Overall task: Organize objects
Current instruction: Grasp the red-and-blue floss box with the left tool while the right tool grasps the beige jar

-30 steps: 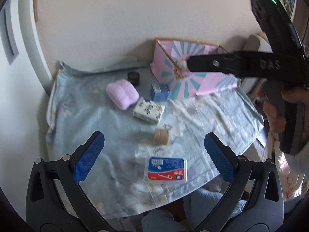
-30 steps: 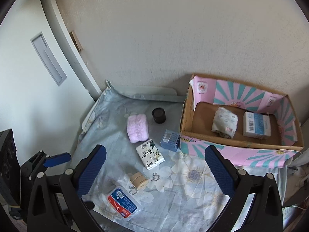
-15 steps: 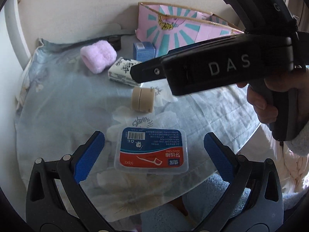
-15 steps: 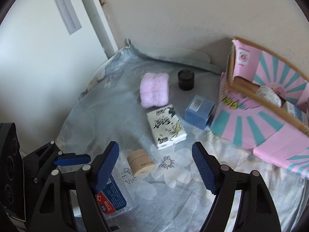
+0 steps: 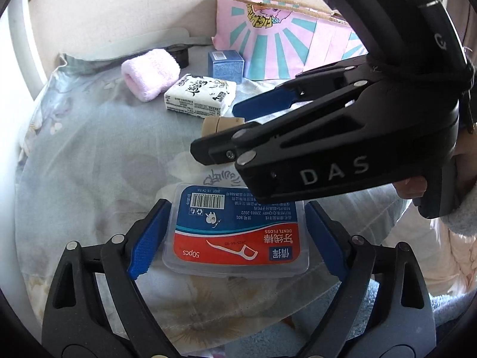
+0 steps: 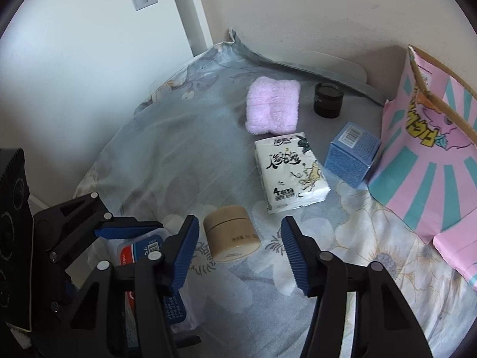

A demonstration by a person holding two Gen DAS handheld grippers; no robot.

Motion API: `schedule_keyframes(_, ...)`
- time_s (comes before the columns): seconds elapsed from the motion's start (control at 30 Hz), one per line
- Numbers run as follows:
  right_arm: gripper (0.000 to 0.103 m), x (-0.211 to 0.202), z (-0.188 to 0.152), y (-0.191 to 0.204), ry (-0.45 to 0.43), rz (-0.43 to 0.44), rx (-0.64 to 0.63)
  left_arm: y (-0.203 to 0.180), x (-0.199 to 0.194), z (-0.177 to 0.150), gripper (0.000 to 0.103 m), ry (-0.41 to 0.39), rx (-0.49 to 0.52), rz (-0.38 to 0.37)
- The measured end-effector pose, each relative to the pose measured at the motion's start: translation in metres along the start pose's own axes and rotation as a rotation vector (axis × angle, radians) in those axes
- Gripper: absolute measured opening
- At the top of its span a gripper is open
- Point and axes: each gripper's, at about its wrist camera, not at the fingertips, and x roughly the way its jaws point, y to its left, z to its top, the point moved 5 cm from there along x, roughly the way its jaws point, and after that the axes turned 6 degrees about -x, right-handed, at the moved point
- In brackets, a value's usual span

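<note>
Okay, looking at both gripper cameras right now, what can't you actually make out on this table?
- Inside of the pink box: both views show only its outer wall.
- Tan jar: left wrist view, mostly behind the right gripper.
- Floss case: right wrist view, largely covered by both grippers' fingers.
- Black jar: left wrist view, half hidden behind the pink towel.
- Whether the left gripper touches the floss case: unclear.
</note>
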Motion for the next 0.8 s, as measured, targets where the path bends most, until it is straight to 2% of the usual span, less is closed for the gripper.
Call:
schedule_keyframes(0.03,0.047,0.001,0.000,0.001,0.000,0.003,-0.007,0.000,0.000,0.000,0.080,-0.006,0.006,0.008)
schedule_keyframes(0.1,0.037,0.003,-0.001,0.003,0.003,0.010,-0.019,0.000,0.000,0.000,0.079,-0.007,0.015,0.014)
schedule_keyframes(0.13,0.036,0.004,-0.002,0.003,0.005,0.014,-0.022,0.000,0.000,0.000,0.079,-0.008,0.017,0.013)
schedule_keyframes(0.5,0.035,0.000,0.002,0.003,-0.015,-0.001,-0.017,-0.002,-0.005,0.003,0.078,-0.010,0.029,0.004)
schedule_keyframes(0.8,0.035,-0.049,0.027,-0.005,-0.074,-0.041,0.017,-0.006,-0.035,0.034,0.078,-0.035,0.031,0.006)
